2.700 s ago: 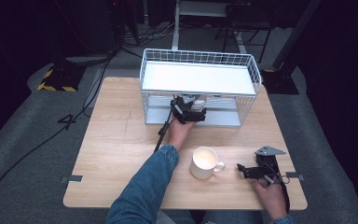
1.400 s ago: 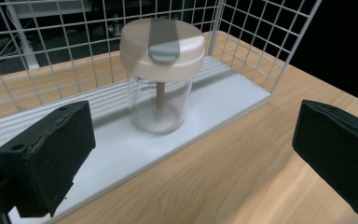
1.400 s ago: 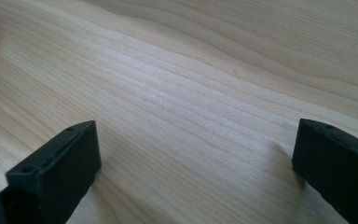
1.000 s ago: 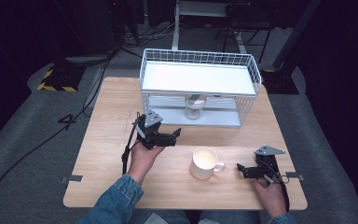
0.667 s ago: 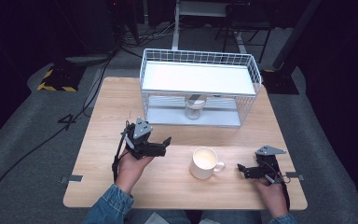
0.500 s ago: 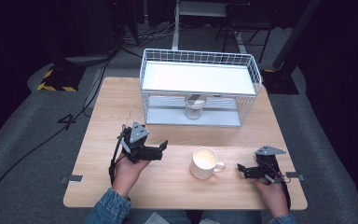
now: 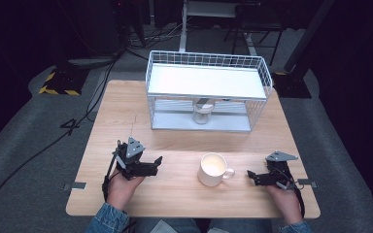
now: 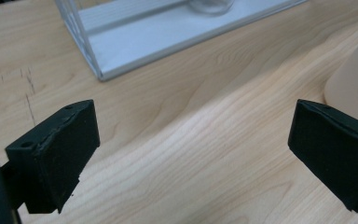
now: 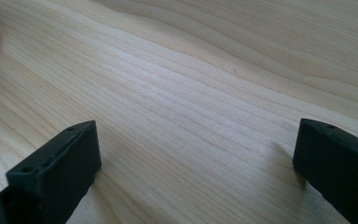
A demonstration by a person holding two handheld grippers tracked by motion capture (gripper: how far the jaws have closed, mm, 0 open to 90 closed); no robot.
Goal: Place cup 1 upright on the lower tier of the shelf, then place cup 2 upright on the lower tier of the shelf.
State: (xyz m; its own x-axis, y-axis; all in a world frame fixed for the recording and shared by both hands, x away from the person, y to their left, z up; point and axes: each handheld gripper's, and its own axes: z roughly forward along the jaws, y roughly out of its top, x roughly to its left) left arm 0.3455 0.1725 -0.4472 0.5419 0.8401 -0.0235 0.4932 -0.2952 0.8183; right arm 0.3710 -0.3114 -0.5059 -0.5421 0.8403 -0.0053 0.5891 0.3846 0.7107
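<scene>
Since the earlier frames, our left gripper (image 7: 156, 162) has drawn back from the wire rack (image 7: 209, 92), leaving the glass (image 7: 203, 111) inside, to the lower left of the bench (image 7: 175, 194). Its jaws, just closing slightly, stand wide and empty; the mug (image 7: 212, 169) sits center, and our right gripper (image 7: 251, 175) stays wide and empty at lower right.

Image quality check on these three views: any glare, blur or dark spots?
High view: table evenly lit, surroundings nearly black; rack's white shelf close to blown out. Left gripper view: glass and mug cropped at the frame edges, soft sheen on the wood. Right gripper view: pale glare band across the wood, near jaws slightly soft.
</scene>
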